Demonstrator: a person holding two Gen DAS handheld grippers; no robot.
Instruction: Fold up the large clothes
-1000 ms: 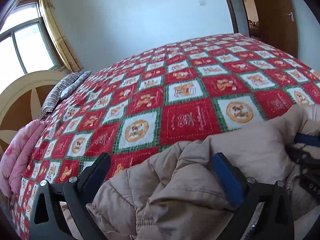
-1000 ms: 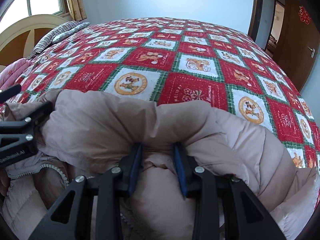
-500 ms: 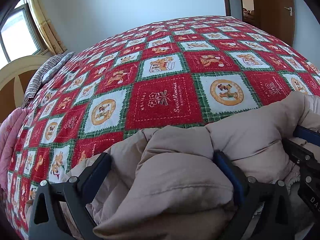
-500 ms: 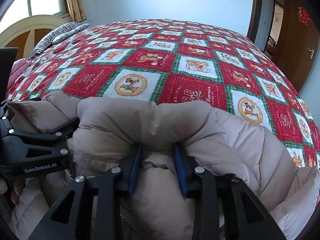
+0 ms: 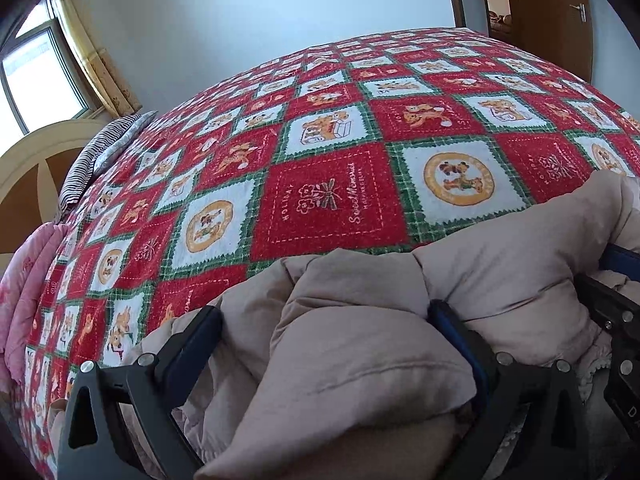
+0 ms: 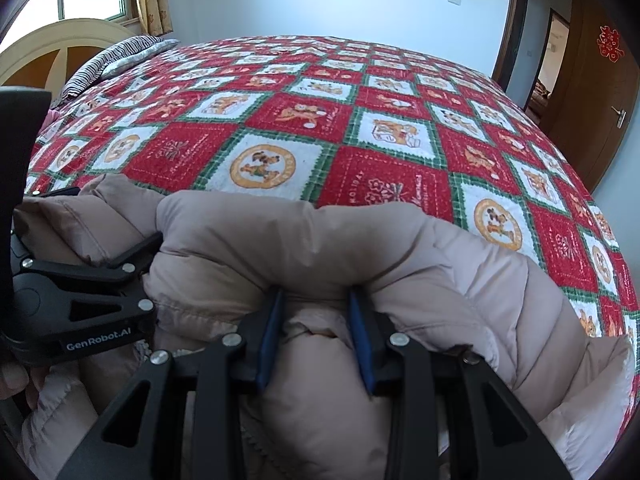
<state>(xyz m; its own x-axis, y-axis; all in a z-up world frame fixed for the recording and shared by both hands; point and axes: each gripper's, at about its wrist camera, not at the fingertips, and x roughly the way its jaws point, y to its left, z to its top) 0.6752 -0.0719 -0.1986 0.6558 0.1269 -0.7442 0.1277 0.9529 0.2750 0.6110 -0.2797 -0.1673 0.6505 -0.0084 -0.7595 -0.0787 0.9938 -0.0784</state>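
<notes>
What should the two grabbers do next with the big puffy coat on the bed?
Probably lay the fold flat onto the bedspread and then let go. The right gripper is pinching a bunched part of the beige puffy coat, and the left gripper has a thick wad of it between wide jaws. The coat looks doubled over but still lumpy.

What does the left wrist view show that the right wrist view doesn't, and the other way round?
Only left wrist: the pink bedding at the bed's edge, and the left gripper with wide jaws around a jacket fold. Only right wrist: the red door ornament, the right gripper pinching the puffer jacket. Both: jacket, quilt, striped pillow.
</notes>
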